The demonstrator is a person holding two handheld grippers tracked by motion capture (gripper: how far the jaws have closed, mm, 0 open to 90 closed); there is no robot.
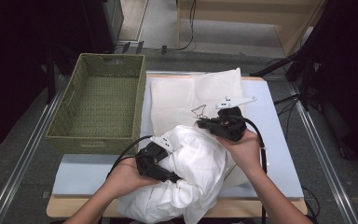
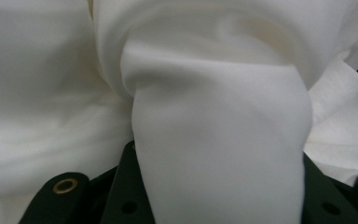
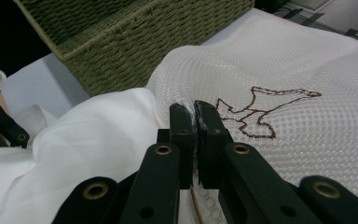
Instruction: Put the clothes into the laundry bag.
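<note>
At the lower centre of the high view, one bundle of white cloth [image 1: 193, 172] lies heaped on the bench [image 1: 279, 154], spilling over its near edge. Two hand-held grippers work on it. The left hand-held gripper [image 1: 175, 177], at the lower left of the heap, has a thick fold of the white cloth [image 2: 219, 154] clamped between its two jaws, which stand part-way apart around the fabric, as the left gripper view shows. The right hand-held gripper [image 1: 199, 123], at the centre of the high view just above the heap, has its two jaws pressed almost together on an edge of one white mesh bag [image 3: 279, 93]; in the right gripper view [image 3: 195, 121] a thin strip of mesh shows pinched between them. The mesh bag [image 1: 186, 100] lies flat on the bench beyond the cloth, in the upper centre of the frame, and carries one outline figure stitched in dark thread [image 3: 261, 109]. One woven green basket [image 1: 100, 100] stands at the upper left of the high view, touching the bench's left side. Two hands hold the grippers, the left hand [image 1: 126, 179] at the lower left and the right hand [image 1: 244, 149] at the lower right. One black cable trails from each gripper.
</note>
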